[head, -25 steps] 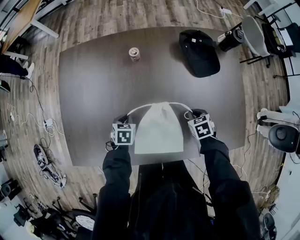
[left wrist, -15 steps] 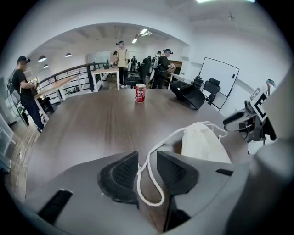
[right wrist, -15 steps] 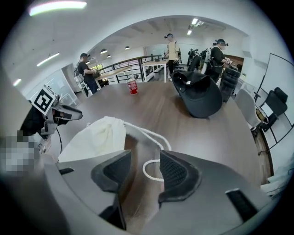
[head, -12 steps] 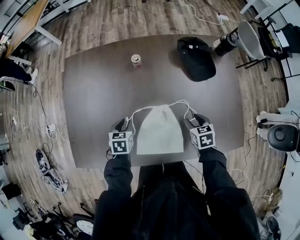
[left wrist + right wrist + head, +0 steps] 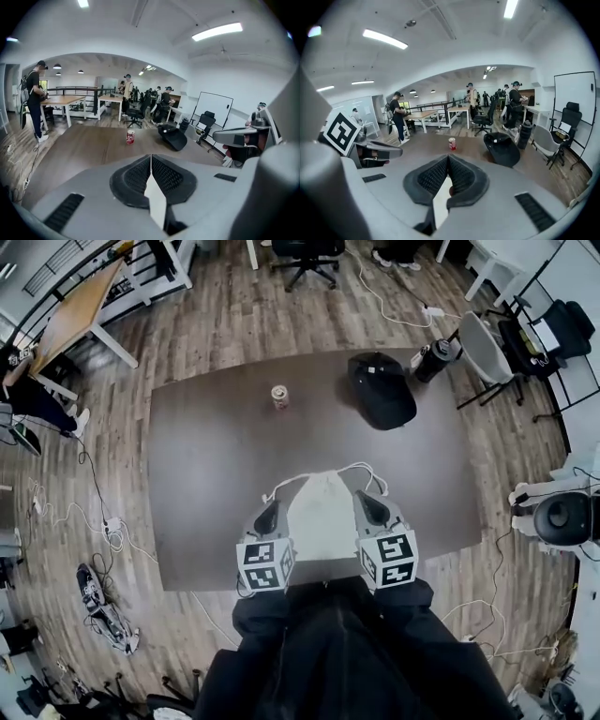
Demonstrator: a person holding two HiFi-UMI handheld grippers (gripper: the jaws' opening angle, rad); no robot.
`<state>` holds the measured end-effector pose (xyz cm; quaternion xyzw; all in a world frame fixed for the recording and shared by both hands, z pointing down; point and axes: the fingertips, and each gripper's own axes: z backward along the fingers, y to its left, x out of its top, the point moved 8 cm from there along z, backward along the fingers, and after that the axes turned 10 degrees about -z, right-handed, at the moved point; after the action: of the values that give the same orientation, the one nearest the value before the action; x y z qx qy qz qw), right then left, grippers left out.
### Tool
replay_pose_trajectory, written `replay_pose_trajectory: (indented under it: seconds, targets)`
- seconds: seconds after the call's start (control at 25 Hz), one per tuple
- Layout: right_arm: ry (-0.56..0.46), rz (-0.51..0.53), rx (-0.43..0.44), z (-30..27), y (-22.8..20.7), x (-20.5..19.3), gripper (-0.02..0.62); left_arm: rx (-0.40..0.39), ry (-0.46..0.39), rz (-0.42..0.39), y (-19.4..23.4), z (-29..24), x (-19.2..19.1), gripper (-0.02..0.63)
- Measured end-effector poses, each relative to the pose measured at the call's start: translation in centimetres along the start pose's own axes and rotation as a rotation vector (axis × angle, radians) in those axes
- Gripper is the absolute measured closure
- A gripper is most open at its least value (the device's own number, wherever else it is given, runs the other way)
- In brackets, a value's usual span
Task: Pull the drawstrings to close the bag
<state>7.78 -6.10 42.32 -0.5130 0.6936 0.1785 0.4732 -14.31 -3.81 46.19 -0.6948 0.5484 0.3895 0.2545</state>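
Note:
The white drawstring bag (image 5: 322, 512) lies flat on the dark table (image 5: 216, 474) near its front edge, mouth gathered at the far end. Its white drawstrings (image 5: 364, 471) lie slack in loops beside the mouth. My left gripper (image 5: 273, 515) hovers over the bag's left side and my right gripper (image 5: 368, 507) over its right side, both raised off the table. In the left gripper view the left gripper (image 5: 151, 164) has its ribbed pads (image 5: 136, 176) pressed together with nothing between them. The right gripper (image 5: 448, 164) is likewise shut and empty.
A red can (image 5: 279, 397) stands at the table's far middle, a black pack (image 5: 382, 388) at the far right. An office chair (image 5: 480, 341) sits off the right corner. People stand at desks beyond the table (image 5: 398, 122).
Both grippers have risen off the table and moved inward over the bag. The cords, stretched between them a second ago, now lie slack and free. The bag's mouth stays gathered.

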Motion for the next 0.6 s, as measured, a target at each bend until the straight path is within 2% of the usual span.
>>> replay_pose_trajectory:
  seconds: [0.32, 0.6]
  targets:
    - [-0.188, 0.062, 0.041, 4.9, 4.9, 5.5, 0.572, -0.070, -0.207, -0.060, -4.3, 5.6, 7.0, 0.574]
    - [-0.334, 0.096, 0.063, 8.3, 7.3, 9.3, 0.572, -0.069, -0.352, -0.122, -5.8, 9.7, 11.4, 0.574]
